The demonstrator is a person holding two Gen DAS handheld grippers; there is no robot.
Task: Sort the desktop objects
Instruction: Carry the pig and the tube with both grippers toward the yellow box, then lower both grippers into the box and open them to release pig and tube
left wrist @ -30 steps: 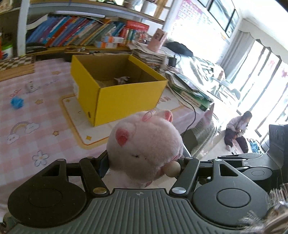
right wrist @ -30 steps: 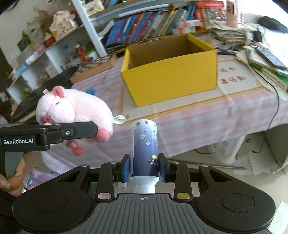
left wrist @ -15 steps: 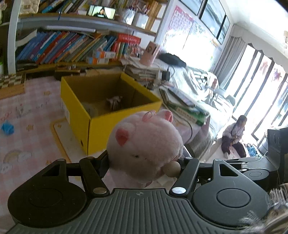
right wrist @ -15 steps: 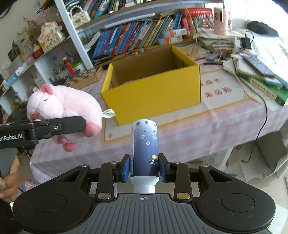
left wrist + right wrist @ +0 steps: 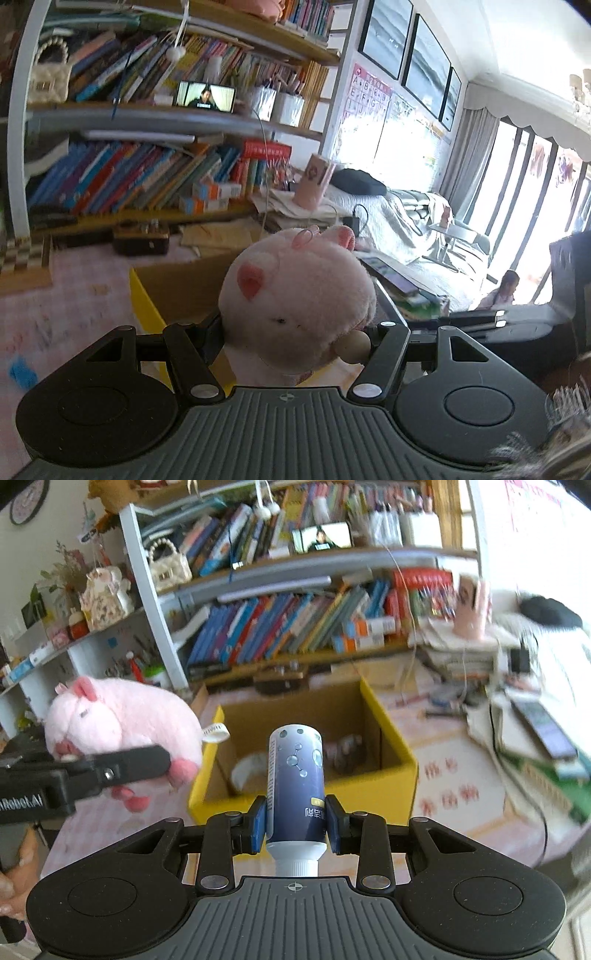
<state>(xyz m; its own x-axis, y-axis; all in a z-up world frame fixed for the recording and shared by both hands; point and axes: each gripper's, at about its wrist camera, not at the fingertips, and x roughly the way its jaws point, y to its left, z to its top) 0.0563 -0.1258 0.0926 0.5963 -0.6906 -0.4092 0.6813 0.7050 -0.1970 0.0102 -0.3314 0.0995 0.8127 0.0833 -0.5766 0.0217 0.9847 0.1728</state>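
Clamping a pink plush pig (image 5: 295, 306) between its closed-in fingers, the left gripper (image 5: 295, 339) holds the toy up in the air, snout toward the camera. Seen from the right wrist, the same pig (image 5: 125, 723) sits above and just left of a yellow cardboard box (image 5: 391, 786), its white tag reaching over the box's left wall.

The right gripper (image 5: 295, 819) is shut onto a dark blue tube (image 5: 295, 775) with a white cap, gripped near the cap end by blue-padded fingers (image 5: 258, 821), the tube's far end pointing ahead over the open box.

Directly ahead of and below both grippers, the box stands on a pink checked tablecloth (image 5: 461, 738). Inside it lie a white curved object (image 5: 245, 770) and a brownish item (image 5: 345, 751), both too blurred to name. Beyond the box, a bookshelf (image 5: 288, 627) crammed with books closes off the far side; to the right, stacked papers and books (image 5: 543, 731) crowd the table edge.
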